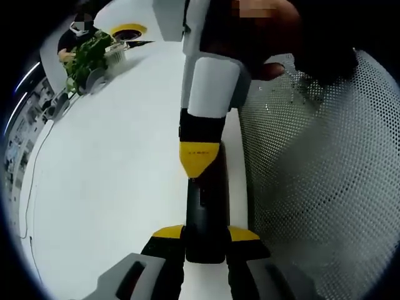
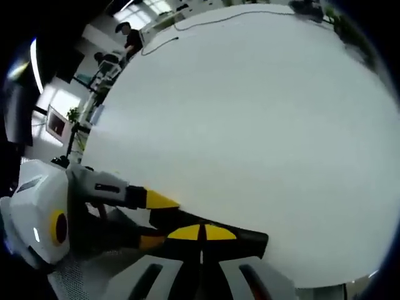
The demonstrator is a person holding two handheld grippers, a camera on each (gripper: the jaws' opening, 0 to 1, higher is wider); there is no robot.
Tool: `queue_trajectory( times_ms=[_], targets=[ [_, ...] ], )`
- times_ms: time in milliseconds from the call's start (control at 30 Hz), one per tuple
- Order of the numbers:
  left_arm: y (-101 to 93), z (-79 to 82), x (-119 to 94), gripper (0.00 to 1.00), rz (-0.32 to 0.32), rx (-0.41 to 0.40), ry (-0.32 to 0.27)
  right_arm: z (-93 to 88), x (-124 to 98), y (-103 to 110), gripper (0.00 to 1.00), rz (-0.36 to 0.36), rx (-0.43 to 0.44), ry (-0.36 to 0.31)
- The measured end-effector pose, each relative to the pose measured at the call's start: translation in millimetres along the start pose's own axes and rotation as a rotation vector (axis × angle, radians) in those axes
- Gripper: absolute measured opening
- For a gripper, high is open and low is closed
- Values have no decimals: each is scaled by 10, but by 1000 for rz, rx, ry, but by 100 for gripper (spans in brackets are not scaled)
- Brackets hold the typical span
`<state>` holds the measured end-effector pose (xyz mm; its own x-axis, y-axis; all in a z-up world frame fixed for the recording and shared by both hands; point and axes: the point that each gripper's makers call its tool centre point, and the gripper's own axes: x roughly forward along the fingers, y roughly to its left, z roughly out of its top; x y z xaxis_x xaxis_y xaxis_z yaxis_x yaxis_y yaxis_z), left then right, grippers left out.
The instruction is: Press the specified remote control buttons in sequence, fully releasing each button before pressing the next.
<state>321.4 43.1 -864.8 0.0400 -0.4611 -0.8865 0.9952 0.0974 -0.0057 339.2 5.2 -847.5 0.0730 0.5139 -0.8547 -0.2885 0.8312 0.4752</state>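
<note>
White table (image 1: pixel 112 187) carries a black remote (image 1: pixel 204 212) at its edge, clamped between the left gripper (image 1: pixel 205 236) jaws. Right gripper (image 1: pixel 199 159), tips together, presses down on the remote.

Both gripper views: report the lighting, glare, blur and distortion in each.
Left gripper view: even light, white table nearly washed out, fisheye bends its edge, black remote sharp, plant soft. Right gripper view: table bright and featureless, bulging with distortion; window glare upper left; left gripper slightly blurred.

Open white table (image 1: pixel 112 187); plant (image 1: pixel 87 56) at far edge.
</note>
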Motion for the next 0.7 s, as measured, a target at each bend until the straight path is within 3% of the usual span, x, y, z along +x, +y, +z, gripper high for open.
queue_trajectory(
  times_ms=[267,700],
  targets=[
    [-2,-2,-2,25,2,-6,-6,-85,17,15,0,6,16,47],
    [-2,-2,-6,25,1,-8,-13,-113,56,26,0,10,7,71]
  ],
)
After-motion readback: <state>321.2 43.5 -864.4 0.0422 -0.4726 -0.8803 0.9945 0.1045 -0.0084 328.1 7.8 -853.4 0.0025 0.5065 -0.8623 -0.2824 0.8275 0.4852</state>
